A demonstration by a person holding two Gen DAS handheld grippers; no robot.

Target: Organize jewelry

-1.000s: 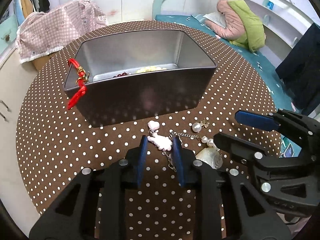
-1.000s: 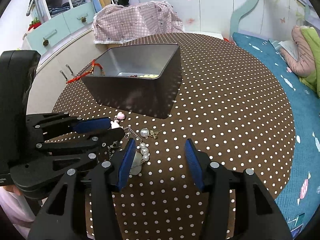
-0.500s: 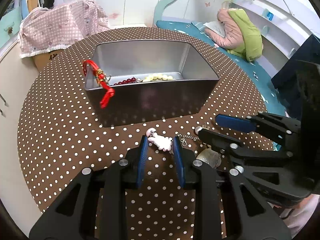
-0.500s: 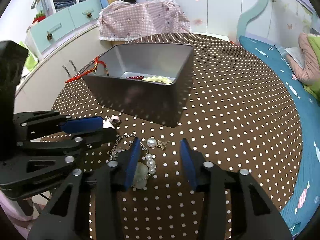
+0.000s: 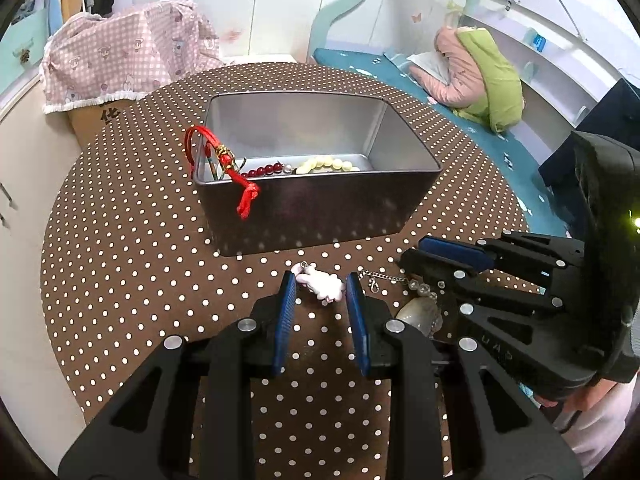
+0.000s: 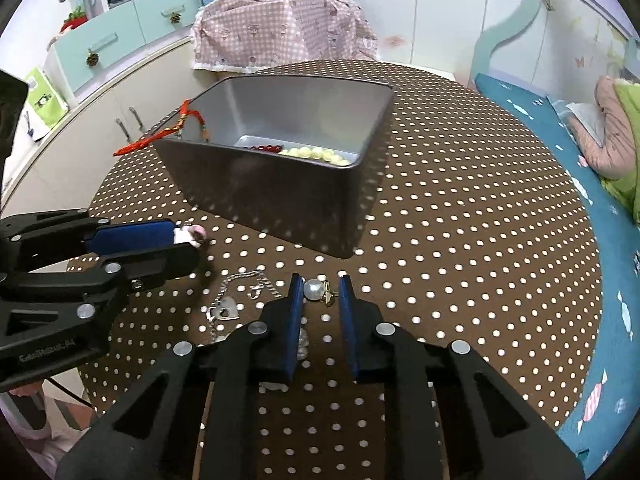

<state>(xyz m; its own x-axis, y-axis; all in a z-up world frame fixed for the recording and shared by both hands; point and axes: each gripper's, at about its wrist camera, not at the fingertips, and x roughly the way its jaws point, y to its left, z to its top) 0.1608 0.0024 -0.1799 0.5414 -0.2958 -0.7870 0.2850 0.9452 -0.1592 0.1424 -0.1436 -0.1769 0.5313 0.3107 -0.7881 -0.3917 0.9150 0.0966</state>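
Note:
A grey metal tin [image 5: 320, 208] stands mid-table and holds red beads [image 5: 264, 169] and cream beads [image 5: 328, 165]; a red cord bracelet [image 5: 224, 160] hangs over its left rim. My left gripper [image 5: 320, 289] is shut on a white-pink charm [image 5: 322, 285], held just above the cloth. My right gripper [image 6: 319, 292] is open around a pearl earring [image 6: 314, 290] with a small gold piece. A silver chain with a heart tag [image 6: 226, 306] and a shell pendant [image 5: 418, 314] lie between the grippers.
The round table wears a brown polka-dot cloth [image 6: 460, 220]. A bed [image 6: 592, 184] lies to the right, cupboards [image 6: 120, 92] to the left, and a pink-covered box [image 5: 120, 64] behind the table.
The left gripper has lifted with the charm, pulling back from the tin. The right gripper has narrowed and moved forward, so the pearl earring now sits between its fingers.

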